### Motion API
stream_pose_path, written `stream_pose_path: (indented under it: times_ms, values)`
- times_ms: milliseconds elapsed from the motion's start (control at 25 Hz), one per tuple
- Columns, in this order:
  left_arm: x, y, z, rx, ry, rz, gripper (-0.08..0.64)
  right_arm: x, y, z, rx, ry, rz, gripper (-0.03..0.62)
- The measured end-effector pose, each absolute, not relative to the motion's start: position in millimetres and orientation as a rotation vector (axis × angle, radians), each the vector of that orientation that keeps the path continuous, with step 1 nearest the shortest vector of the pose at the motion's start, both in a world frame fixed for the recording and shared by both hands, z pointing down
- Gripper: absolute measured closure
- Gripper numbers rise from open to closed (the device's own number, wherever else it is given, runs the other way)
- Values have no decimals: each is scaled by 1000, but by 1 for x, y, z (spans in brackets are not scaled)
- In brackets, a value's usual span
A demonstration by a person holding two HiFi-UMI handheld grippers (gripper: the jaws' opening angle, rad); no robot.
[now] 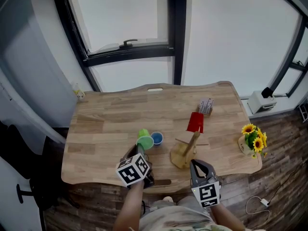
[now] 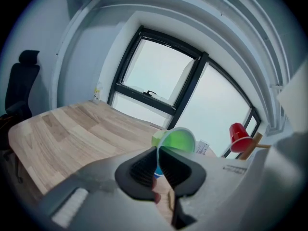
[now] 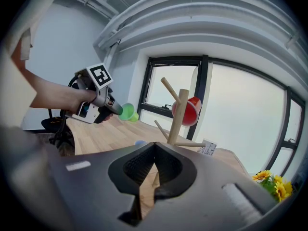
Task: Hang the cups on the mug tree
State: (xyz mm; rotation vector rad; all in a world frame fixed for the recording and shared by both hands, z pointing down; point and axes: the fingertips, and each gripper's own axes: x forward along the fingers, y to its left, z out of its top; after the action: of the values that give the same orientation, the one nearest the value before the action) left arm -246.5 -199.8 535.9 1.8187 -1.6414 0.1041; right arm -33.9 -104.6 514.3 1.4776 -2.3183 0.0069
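A green cup [image 1: 144, 139] hangs above the table's front, its rim [image 2: 175, 141] pinched between the jaws of my left gripper [image 1: 140, 150], which is shut on it [image 2: 158, 150]. A blue cup [image 1: 157, 138] stands on the table just right of it. The wooden mug tree [image 1: 185, 153] holds a red cup [image 1: 195, 122] on an upper peg. My right gripper [image 1: 196, 165] is shut and empty just in front of the tree's base. In the right gripper view, its jaws [image 3: 154, 150] point at the tree [image 3: 179, 114], with the red cup [image 3: 189, 110] and green cup [image 3: 126, 112] behind.
A pot of sunflowers [image 1: 252, 139] stands at the table's right edge. A small printed box [image 1: 205, 106] lies behind the tree. The wooden table [image 1: 110, 119] sits against a window wall, and a dark chair [image 2: 19, 88] stands to its left.
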Motion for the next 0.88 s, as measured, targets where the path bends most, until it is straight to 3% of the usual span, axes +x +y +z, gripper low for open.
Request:
stream_pose_path:
  times_ms: [880]
  values:
    - [-192, -200, 515, 2057, -1872, 413, 544, -13, -104, 512, 1407, -2320, 13, 591]
